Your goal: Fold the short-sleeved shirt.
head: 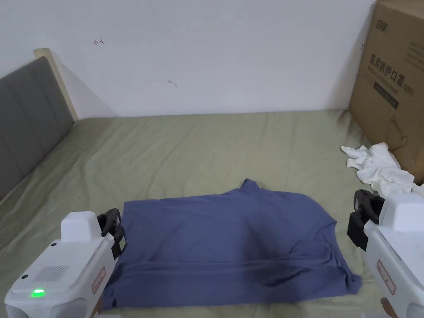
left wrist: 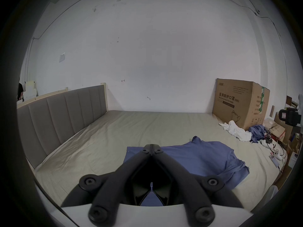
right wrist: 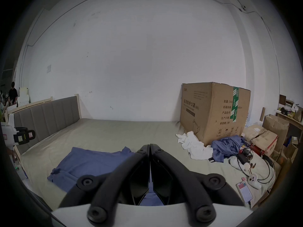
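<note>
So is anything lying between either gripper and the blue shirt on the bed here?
Nothing visible. The blue short-sleeved shirt lies flat on the olive bedsheet, the left gripper at its left edge, the right gripper just off its right edge. The crumpled white cloth sits farther back, out of the way.
</note>
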